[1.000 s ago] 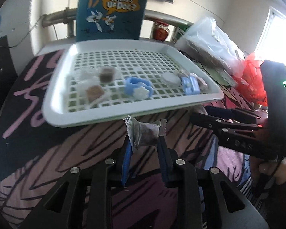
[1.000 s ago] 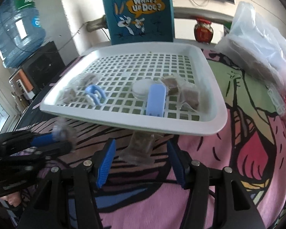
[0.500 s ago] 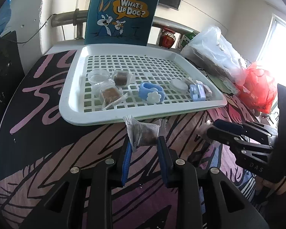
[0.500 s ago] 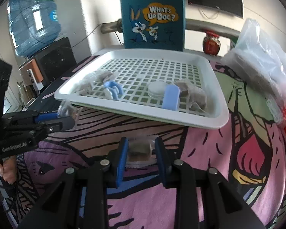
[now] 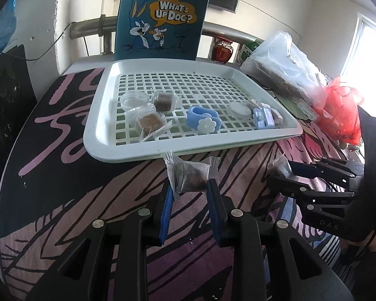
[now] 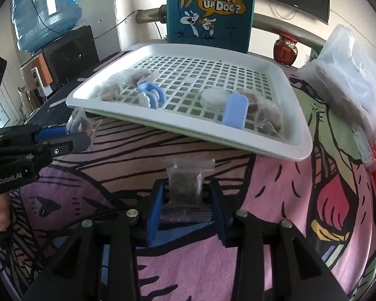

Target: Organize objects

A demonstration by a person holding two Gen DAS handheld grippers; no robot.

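My left gripper [image 5: 189,188] is shut on a clear packet of brown stuff [image 5: 191,176], held above the cloth just in front of the white slotted tray [image 5: 100,125]. My right gripper [image 6: 186,188] is shut on a second clear packet of brown stuff [image 6: 185,185], also in front of the tray [image 6: 298,140]. Each gripper shows in the other's view: the right one [image 5: 279,173] at the right, the left one [image 6: 81,135] at the left. The tray holds several packets, a blue flower clip [image 5: 203,120], a round lid [image 5: 239,109], a blue case [image 5: 263,118] and a clear jar [image 5: 134,100].
A blue "What's Up Doc?" bag [image 5: 160,17] stands behind the tray. A large clear plastic bag [image 5: 283,72] and a red bag [image 5: 343,110] lie at the right. A water bottle [image 6: 45,10] and a speaker [image 6: 70,52] stand off the table's left edge.
The right gripper has shut on the packet that lay between its open fingers and lifted it. Both grippers have drawn back a little from the tray.
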